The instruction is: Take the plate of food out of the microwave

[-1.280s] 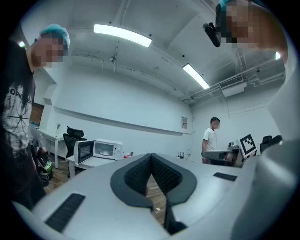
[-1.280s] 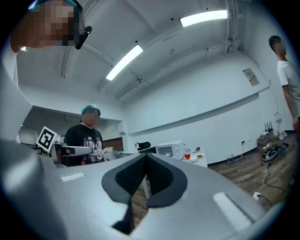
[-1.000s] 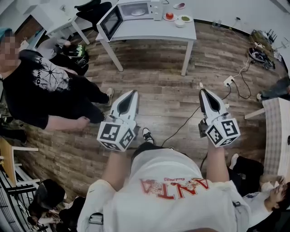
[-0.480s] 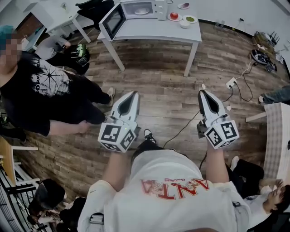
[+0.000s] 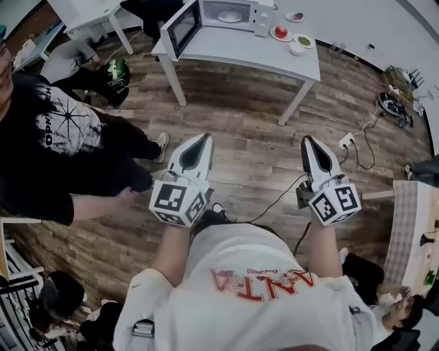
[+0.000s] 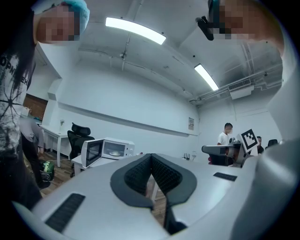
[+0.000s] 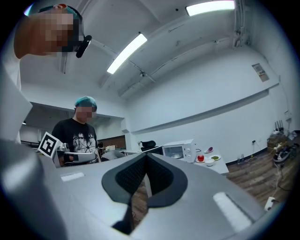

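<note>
Left gripper (image 5: 203,137) and right gripper (image 5: 306,138) are pinched shut, empty; unopened, they could shove the plate (image 5: 230,16) inside the far microwave (image 5: 261,18).

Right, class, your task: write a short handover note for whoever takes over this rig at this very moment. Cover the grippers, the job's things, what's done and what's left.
Grippers: left gripper shut, empty; right gripper shut, empty. Both are held out over the floor.
Things: the microwave stands on the table across the room, probably beyond reach from here. Its door is open and the plate lies inside.
Done: door open.
Left: walk to the table, open a gripper, grip the plate and take it out.
</note>
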`<state>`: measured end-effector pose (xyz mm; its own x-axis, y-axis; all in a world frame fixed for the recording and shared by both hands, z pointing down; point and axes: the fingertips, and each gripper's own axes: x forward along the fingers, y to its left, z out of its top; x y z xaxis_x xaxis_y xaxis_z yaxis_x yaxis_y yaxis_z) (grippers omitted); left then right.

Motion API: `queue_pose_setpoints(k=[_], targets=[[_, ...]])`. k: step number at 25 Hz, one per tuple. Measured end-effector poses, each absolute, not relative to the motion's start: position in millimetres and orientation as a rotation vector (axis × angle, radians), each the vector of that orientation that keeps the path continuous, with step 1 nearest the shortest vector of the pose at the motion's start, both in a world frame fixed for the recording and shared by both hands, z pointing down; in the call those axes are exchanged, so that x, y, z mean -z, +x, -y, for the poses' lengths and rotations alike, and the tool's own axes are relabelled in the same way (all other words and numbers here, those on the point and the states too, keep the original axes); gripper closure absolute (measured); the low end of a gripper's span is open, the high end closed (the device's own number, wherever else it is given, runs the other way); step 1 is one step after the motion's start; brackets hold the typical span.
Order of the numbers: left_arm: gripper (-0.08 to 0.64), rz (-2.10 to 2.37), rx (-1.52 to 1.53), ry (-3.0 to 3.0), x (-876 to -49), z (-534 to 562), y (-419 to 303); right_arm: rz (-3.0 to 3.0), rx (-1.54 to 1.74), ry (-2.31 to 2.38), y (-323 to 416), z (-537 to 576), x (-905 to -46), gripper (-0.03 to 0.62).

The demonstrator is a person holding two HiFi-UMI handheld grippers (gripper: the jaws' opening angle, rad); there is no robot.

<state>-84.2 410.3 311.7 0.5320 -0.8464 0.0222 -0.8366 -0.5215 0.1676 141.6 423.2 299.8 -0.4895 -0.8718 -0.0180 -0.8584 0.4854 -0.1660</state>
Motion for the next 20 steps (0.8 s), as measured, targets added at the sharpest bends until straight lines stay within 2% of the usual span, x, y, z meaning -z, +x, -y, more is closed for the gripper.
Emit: queue_pose_setpoints(k=[7, 20], targets=[[0.551, 1.463, 0.101, 2.615, -306, -370, -139, -2.693, 0.241, -1.519, 76, -378, -302, 0.589], [0.551, 1.501, 0.095, 2.588, -309, -297, -171, -2.742, 0.286, -1.413, 27, -279, -307, 0.589]])
